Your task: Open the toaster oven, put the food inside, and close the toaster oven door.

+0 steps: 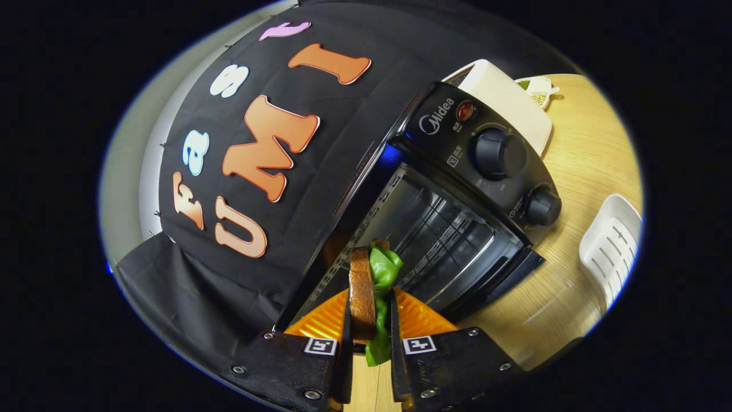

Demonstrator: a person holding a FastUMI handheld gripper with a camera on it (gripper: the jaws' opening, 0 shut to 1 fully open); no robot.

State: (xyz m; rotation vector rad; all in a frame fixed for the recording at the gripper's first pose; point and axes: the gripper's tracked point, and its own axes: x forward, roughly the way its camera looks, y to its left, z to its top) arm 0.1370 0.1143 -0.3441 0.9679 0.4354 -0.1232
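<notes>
**Sandwich held at the open toaster oven**

The gripper (370, 320) had its jaws closed narrowly on a sandwich (369, 286), bread slice on the left and green lettuce on the right, both fingers pressing it. Just beyond the fingers stood the toaster oven (452, 189), its door (492, 280) dropped open and its rack visible inside. Further right, a white slotted basket (612, 246) sat near the wooden counter's (583, 149) edge.
</notes>
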